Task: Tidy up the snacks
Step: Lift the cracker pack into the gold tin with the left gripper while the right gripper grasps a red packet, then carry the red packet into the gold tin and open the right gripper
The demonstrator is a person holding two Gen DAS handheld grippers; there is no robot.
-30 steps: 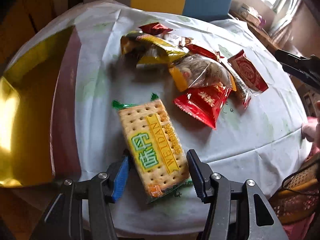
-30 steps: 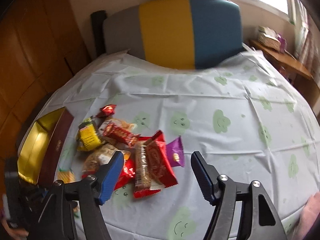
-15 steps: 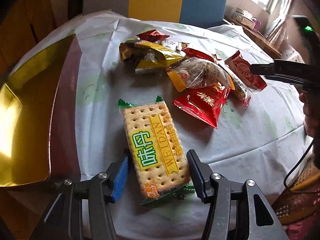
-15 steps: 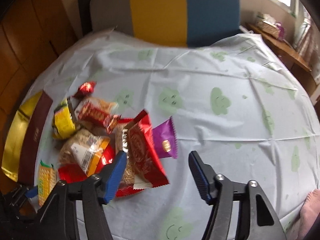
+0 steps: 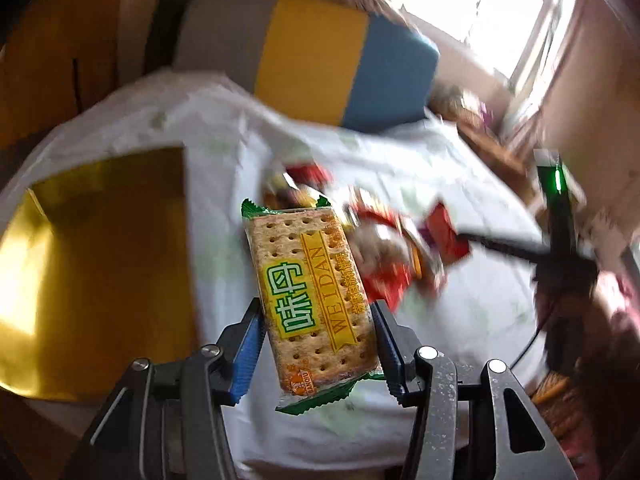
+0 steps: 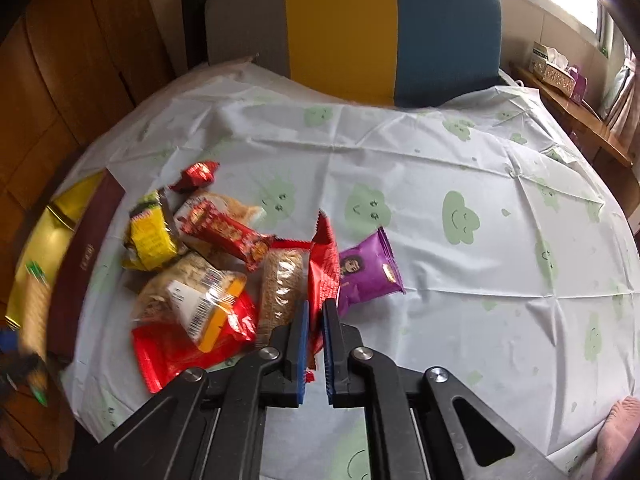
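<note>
Snacks are newly gripped: left tongs (image 5: 318, 344), still tightening, have lifted the cracker pack (image 5: 310, 300) off the counter (image 6: 440, 184) beside the gold box (image 5: 92, 264), right tongs (image 6: 314, 320) have clenched on a red packet (image 6: 323, 268).

A heap of snack packets (image 6: 208, 264) lies on the worktop (image 6: 460, 168), with an open box (image 6: 52, 236) at its left edge. Behind the worktop stands a chair (image 6: 360, 28). One small packet (image 6: 368, 268) lies just right of the heap.
</note>
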